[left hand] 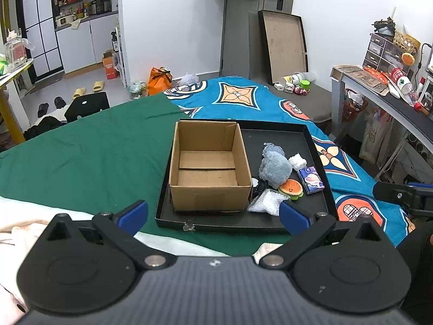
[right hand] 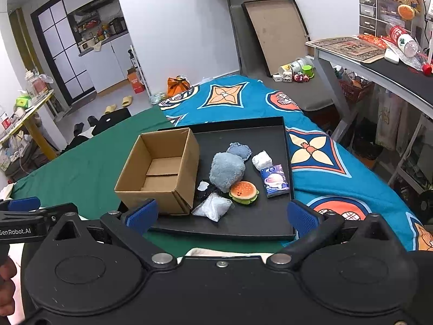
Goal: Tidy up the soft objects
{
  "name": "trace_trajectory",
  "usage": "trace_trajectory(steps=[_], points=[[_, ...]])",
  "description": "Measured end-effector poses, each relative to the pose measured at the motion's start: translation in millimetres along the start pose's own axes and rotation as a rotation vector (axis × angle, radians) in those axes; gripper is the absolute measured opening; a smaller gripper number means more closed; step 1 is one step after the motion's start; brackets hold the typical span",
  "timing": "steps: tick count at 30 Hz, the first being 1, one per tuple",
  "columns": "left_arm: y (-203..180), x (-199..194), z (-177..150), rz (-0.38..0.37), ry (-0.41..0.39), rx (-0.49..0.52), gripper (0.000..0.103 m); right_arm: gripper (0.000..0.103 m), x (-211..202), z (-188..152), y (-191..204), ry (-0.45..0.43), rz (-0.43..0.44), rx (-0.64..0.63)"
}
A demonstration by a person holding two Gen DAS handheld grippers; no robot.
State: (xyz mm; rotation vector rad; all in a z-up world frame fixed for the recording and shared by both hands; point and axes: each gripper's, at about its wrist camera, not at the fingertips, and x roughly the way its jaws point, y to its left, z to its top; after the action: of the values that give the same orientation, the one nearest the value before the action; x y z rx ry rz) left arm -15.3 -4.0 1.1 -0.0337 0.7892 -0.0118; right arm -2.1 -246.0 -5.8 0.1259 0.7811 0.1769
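Observation:
An empty cardboard box (left hand: 208,165) (right hand: 159,170) stands on the left of a black tray (left hand: 316,146) (right hand: 270,224) on the bed. To its right lie a grey-blue plush (left hand: 274,166) (right hand: 226,172), a burger toy (left hand: 291,188) (right hand: 243,191), a blue tissue pack (left hand: 311,180) (right hand: 275,180), a white wad (left hand: 297,161) (right hand: 261,159), a clear bag (left hand: 266,203) (right hand: 213,207) and a small black item (right hand: 201,193). My left gripper (left hand: 213,216) is open and empty before the tray's near edge. My right gripper (right hand: 222,214) is open and empty, also short of the tray.
The bed has a green sheet (left hand: 86,157) on the left and a blue patterned cover (left hand: 243,97) on the right. A desk (right hand: 379,67) with clutter stands at right. The other gripper shows at the frame edges, right in the left view (left hand: 406,193) and left in the right view (right hand: 24,211).

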Motion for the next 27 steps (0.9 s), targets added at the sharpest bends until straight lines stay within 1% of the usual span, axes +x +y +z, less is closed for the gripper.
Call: trace_trajectory(steps=[27], points=[[8.5, -5.9, 0.9, 0.013, -0.002, -0.014, 0.102, 0.103, -4.9, -0.7, 6.2, -0.011, -0.003, -0.02]])
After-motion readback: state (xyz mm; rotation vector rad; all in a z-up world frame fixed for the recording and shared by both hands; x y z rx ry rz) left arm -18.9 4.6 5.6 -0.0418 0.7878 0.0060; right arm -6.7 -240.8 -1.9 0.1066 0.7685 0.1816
